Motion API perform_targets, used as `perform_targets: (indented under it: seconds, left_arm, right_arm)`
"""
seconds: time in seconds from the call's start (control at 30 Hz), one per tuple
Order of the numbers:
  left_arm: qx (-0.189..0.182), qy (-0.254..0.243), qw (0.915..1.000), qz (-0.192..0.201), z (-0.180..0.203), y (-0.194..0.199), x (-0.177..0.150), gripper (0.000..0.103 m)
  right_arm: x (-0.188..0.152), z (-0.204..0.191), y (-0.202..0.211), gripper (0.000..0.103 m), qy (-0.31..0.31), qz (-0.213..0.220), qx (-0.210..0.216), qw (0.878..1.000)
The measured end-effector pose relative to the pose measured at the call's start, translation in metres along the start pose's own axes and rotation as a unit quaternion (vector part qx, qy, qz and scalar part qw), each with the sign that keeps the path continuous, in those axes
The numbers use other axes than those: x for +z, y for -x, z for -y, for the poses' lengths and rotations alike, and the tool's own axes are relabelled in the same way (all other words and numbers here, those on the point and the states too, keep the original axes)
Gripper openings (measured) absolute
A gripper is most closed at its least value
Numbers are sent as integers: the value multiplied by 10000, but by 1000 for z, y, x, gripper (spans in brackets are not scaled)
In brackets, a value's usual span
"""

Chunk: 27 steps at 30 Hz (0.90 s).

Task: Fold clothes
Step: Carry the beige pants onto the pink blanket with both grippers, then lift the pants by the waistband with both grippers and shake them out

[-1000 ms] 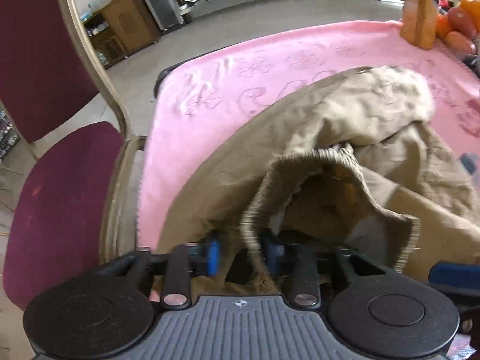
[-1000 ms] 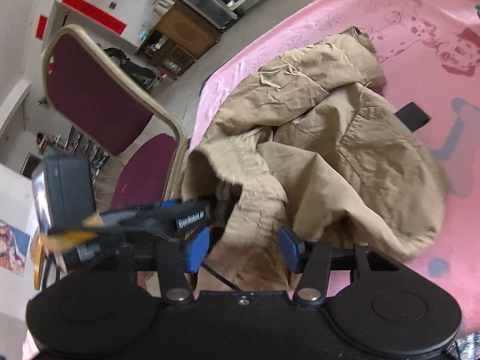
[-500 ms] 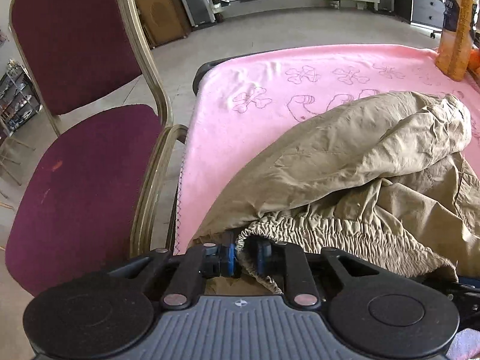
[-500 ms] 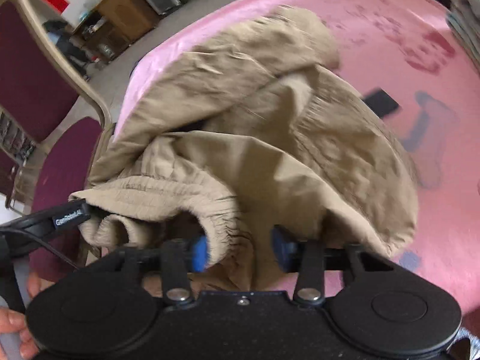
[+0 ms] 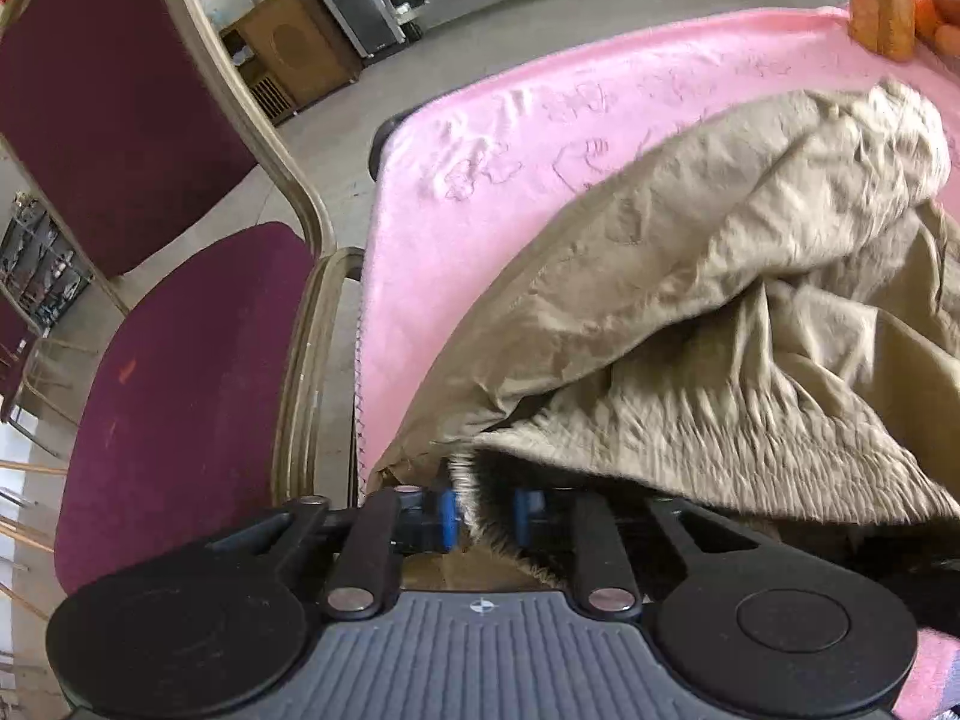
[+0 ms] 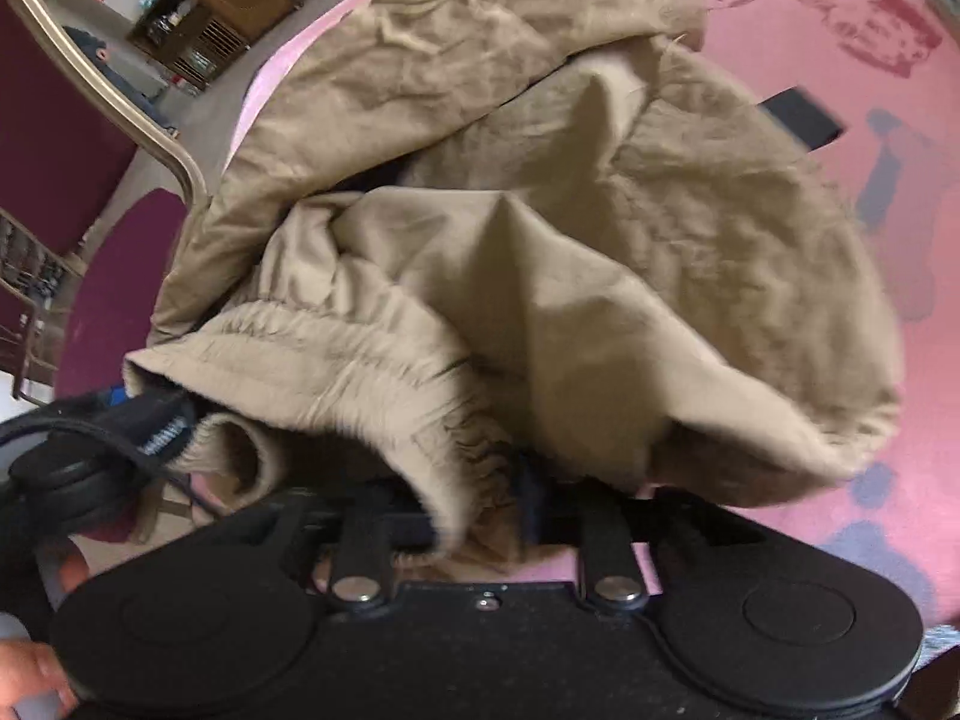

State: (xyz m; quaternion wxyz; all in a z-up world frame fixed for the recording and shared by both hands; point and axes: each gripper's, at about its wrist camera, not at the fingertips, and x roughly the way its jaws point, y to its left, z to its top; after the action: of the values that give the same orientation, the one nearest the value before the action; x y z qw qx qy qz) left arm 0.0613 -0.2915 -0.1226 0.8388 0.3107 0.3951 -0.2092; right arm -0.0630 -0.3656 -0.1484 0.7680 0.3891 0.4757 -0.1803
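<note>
Crumpled khaki trousers [image 5: 720, 276] [image 6: 600, 210] lie on a pink blanket [image 5: 480, 120] [image 6: 900, 30] covering the table. In the left wrist view, my left gripper [image 5: 485, 517] is at the near edge of the heap, its jaws closing, blue pads pressing the gathered elastic waistband [image 5: 690, 438]. In the right wrist view, my right gripper [image 6: 486, 510] has its jaws closing on another stretch of the waistband [image 6: 336, 360]; cloth hides one pad. The left gripper [image 6: 120, 420] shows at the left of the right wrist view, with the band running between the two.
A maroon chair [image 5: 180, 390] [image 6: 120, 288] with a pale metal frame stands against the table's left edge. An orange packet [image 5: 879, 0] and fruit sit at the far right corner. A black patch [image 6: 801, 120] lies on the blanket beyond the trousers. A person's hand [image 6: 24, 678] holds the left gripper.
The right gripper's jaws have narrowed from wide apart onto the waistband and it has tipped downward. The waistband now runs stretched between both grippers. The left gripper stays on its hold.
</note>
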Motion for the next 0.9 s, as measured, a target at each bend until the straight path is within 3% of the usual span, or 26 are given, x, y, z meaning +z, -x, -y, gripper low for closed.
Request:
perform_targets:
  seconds: [0.1,0.2,0.33,0.47,0.57,0.67,0.8,0.9]
  left_arm:
    - [-632,611,9961,103,-20,31,3,13]
    - [-1571,1363,9781,72,-40,71,11,13]
    - [-2299,1682,9567,602,-38,154,34,12]
    - [-2535,1667,9377,1695,-38,258,50,12]
    - [-2642,1767,9152,2477,-48,324,46,12]
    - [-2694,1826,8911,3163,-57,381,37,12]
    - [-2636,1664,8674,3880,-65,435,23,13]
    - [-2816,1399,8661,3886,-65,448,31,14]
  right_arm:
    - [-3,-1,48,13,897,627,-331,9934]
    - [-2,1,114,13,1640,1441,-707,9733]
    - [14,-11,208,11,1979,2476,-1185,9410]
    - [9,-34,314,9,2117,3542,-1498,8985]
    - [-7,-52,384,9,2159,4260,-1552,8647]
    - [-31,-64,443,9,2080,4831,-1333,8400]
    - [-54,-61,496,9,2036,5339,-1090,8134]
    - [-54,-53,515,10,1945,5469,-925,8090]
